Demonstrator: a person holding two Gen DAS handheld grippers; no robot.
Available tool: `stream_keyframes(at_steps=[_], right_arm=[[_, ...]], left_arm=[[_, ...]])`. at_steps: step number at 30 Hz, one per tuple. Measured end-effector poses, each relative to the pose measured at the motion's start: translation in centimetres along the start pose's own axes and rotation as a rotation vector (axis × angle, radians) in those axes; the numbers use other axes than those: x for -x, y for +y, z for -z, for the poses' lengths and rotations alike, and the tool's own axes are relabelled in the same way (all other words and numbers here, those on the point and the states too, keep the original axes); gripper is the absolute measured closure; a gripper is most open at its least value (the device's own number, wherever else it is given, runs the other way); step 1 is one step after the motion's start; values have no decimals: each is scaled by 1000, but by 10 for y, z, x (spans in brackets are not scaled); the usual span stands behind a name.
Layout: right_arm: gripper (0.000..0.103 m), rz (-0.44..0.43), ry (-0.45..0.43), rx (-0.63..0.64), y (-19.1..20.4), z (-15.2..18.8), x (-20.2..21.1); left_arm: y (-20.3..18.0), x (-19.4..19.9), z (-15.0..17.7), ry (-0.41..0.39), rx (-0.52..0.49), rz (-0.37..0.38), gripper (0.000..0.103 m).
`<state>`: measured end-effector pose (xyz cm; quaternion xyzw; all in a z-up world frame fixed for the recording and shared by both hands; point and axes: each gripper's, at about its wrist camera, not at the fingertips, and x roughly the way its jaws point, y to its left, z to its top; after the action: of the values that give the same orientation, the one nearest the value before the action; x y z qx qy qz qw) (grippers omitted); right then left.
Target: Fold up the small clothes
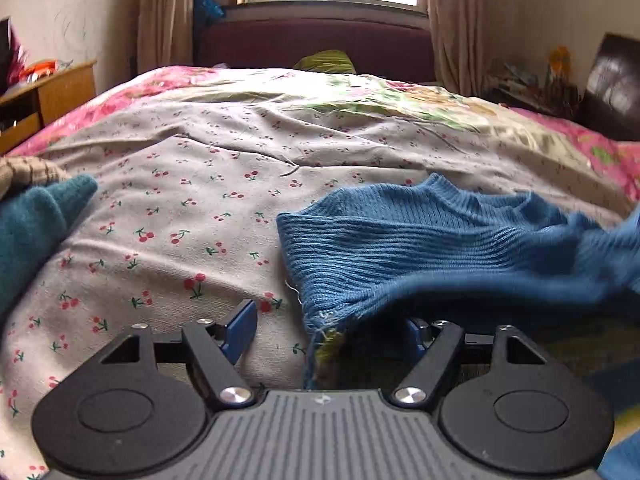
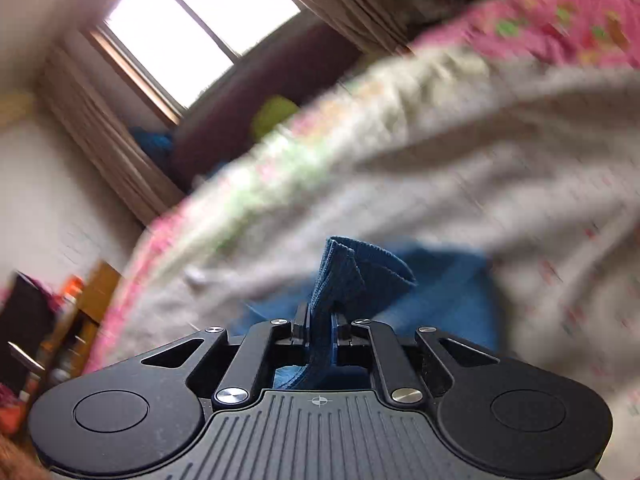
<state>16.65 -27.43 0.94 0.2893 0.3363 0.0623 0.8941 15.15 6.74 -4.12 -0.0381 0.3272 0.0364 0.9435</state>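
A blue ribbed knit garment (image 1: 420, 240) lies spread on the cherry-print bed sheet (image 1: 180, 200), its frayed lower corner hanging down between my left gripper's fingers. My left gripper (image 1: 332, 332) is open, its left blue finger (image 1: 240, 332) on the sheet, its right finger mostly hidden under the knit. My right gripper (image 2: 320, 324) is shut on a folded edge of the blue knit garment (image 2: 352, 272), lifting it above the bed. The right wrist view is blurred by motion.
A teal knit garment (image 1: 28, 232) and a striped beige one (image 1: 28, 170) lie at the left bed edge. A wooden desk (image 1: 44, 96) stands left, a dark headboard (image 1: 316, 46) and window behind, a dark chair (image 1: 612, 84) right.
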Motion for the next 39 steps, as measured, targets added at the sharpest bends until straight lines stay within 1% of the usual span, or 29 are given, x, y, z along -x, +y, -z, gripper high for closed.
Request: stream_keyframes(at_steps=[1,3,4,6,8,13,17,19,21,23,25,26,28,30,31,33,34,36,37,39], right_arm=[[93,20,48,-28,-13,10,-7],[93,36,86,-82,-31,24,-12],[93,30,89,-106,-37,27,-11],[89,12,73,-129,-42,26,-7],[89,22,51,-105,-39,21,-3],[88,31,40,-59,-36,19,9],[81,37,49,-61,-43,11,6],[81,23,64,-79,-47,8,-2],[82,25,66,-82,-47,7,-8],[95,20,47,-87,-44,4,-5],[96,-6,-2,-84,-42,1,7],[96,-6,-30,-76,-41,0,14],[96,28,-57,-61,-44,0,20],[96,86,-45,-55,-52,2,16],[96,108,-24,-52,-56,5,12],[93,122,19,-28,-56,10,5],[89,122,30,-10,-53,11,4],[89,130,20,17,-46,8,8],[88,131,5,25,-44,5,11],[88,149,-36,28,-41,0,19]], left_arm=[[-1,3,-1,-6,-7,7,21],[1,6,0,-4,1,18,20],[3,6,1,2,8,18,20],[5,6,1,5,21,23,20],[5,8,0,1,21,20,20],[8,11,0,6,33,29,20],[6,9,1,11,29,30,20],[6,9,1,8,28,30,20],[6,10,1,4,28,29,20],[5,14,0,-12,26,33,20],[4,21,-1,-45,26,46,20],[3,25,-2,-65,26,55,20],[2,30,-3,-96,26,68,20],[1,31,-4,-113,31,80,20],[1,31,-5,-114,30,84,20],[1,27,-5,-83,23,81,20],[2,23,-4,-59,23,79,20],[5,18,-2,-19,38,78,20],[7,19,-3,-20,51,78,20],[12,25,-4,-50,76,76,20]])
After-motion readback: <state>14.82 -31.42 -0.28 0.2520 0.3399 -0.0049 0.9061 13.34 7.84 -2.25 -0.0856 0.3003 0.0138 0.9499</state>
